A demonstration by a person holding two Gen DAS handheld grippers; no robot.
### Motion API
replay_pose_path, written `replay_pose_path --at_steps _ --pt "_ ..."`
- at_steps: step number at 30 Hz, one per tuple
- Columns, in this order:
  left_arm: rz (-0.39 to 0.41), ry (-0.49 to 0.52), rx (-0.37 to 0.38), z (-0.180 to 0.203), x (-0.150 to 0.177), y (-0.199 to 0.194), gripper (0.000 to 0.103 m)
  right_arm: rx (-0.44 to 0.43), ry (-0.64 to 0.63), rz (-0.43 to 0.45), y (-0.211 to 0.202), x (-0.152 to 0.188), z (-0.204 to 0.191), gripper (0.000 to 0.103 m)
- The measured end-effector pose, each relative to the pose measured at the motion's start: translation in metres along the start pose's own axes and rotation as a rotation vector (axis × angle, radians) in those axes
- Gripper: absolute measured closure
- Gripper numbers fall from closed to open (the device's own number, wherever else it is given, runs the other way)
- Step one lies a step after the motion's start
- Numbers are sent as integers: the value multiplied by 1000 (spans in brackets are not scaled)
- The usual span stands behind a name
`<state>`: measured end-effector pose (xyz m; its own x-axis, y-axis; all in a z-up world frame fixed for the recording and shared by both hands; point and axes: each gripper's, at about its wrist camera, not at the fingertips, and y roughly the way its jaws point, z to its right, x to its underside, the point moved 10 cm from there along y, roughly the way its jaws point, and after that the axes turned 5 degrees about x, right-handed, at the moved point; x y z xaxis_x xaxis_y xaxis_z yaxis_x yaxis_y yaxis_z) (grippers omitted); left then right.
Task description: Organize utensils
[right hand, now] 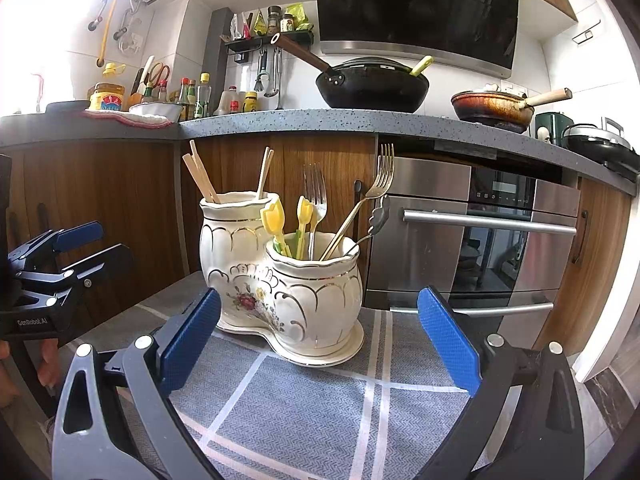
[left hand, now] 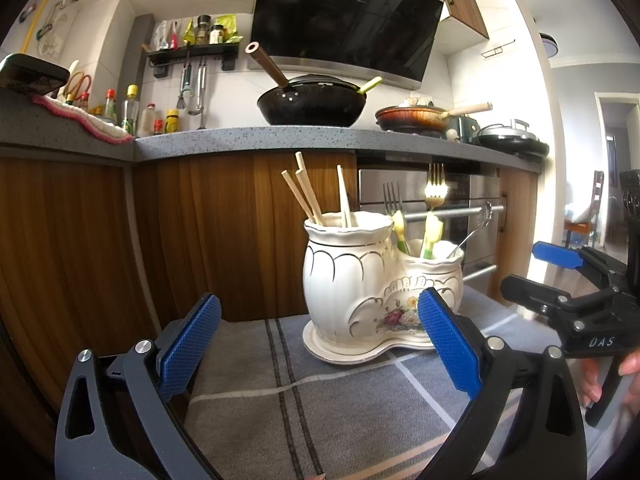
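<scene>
Holder (right hand: 280, 276) dead ahead of right gripper (right hand: 318, 336), nearer than left gripper (left hand: 320, 344) | forks (right hand: 316, 192) stand upright, handles down | both grippers wide open, empty.

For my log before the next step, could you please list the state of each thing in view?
left gripper: open, empty
right gripper: open, empty
ceramic utensil holder: upright on cloth
chopsticks: standing in taller pot
forks: standing in shorter pot
oven door: closed
</scene>
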<state>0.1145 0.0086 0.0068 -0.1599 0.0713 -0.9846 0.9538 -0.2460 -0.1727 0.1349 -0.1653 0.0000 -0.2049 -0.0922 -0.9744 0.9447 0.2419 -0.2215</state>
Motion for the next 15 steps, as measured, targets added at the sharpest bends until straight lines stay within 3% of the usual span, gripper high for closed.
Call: replay_pose_path --at_steps 15 --pt "-8 0 4 0 1 1 5 2 -2 -4 2 1 1 6"
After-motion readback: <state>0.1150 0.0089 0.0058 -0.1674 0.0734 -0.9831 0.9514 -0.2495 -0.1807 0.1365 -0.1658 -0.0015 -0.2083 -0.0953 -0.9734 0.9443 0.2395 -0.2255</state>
